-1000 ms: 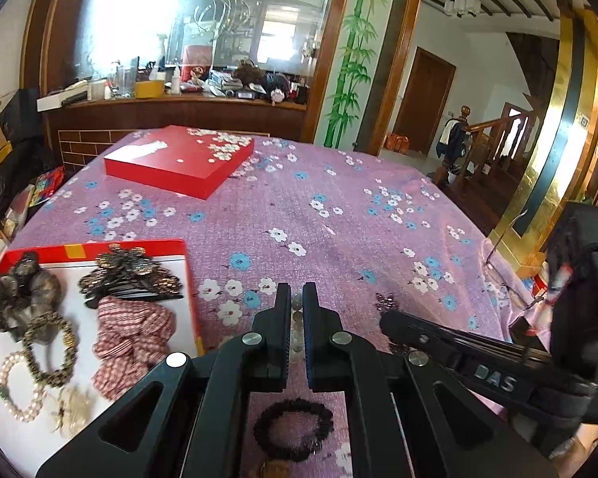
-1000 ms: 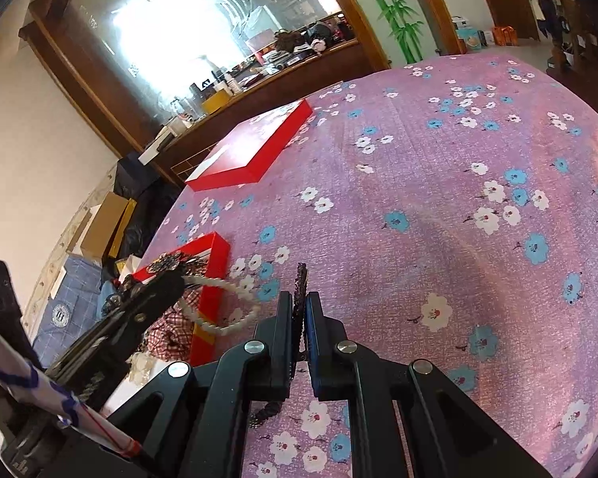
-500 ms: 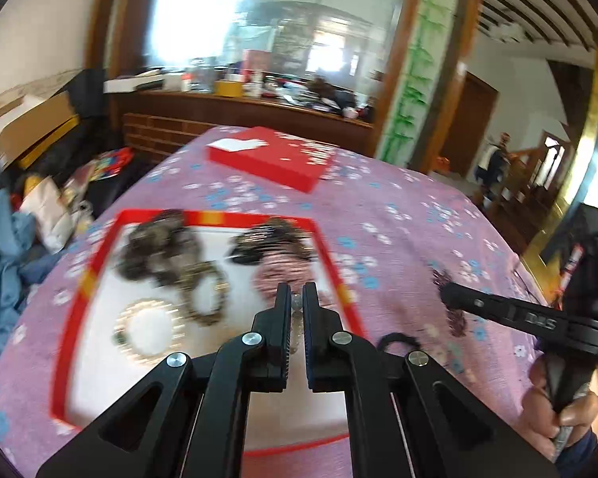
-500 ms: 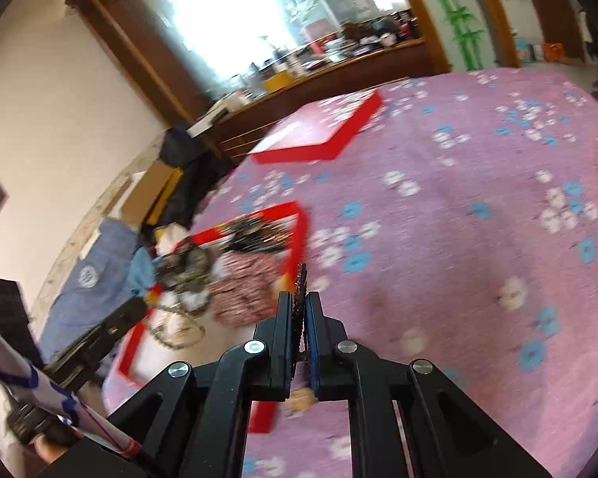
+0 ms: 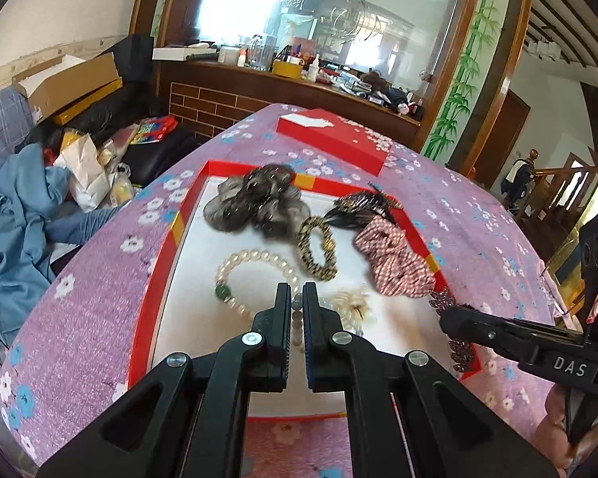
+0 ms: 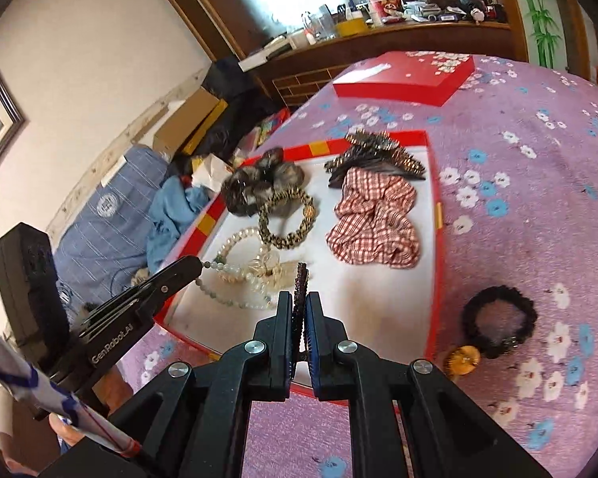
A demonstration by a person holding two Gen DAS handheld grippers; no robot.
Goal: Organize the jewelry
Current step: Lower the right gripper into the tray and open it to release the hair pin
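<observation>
A red tray with a white floor (image 5: 203, 263) (image 6: 370, 302) holds a grey scrunchie (image 5: 255, 203), a pearl bracelet (image 5: 255, 259), a leopard bracelet (image 5: 317, 249) (image 6: 287, 219), a checked scrunchie (image 5: 394, 259) (image 6: 374, 219) and a dark hair clip (image 5: 362, 203) (image 6: 374, 155). My left gripper (image 5: 297, 294) (image 6: 193, 265) is shut on a pale bead bracelet (image 5: 297, 320) (image 6: 235, 290) over the tray. My right gripper (image 6: 299, 302) (image 5: 444, 314) is shut on a dark sparkly clip (image 6: 299, 290) (image 5: 442, 300) above the tray's near right part.
A black hair tie (image 6: 498, 314) and a gold round piece (image 6: 464, 360) lie on the purple flowered cloth (image 6: 538, 183) right of the tray. A red box lid (image 5: 335, 143) (image 6: 406, 79) lies further back. Clutter and blue cloth (image 5: 16, 215) sit off the table's left edge.
Both grippers have swung left from the open cloth to over the tray, each carrying its piece. The bead bracelet now hangs down onto the tray floor.
</observation>
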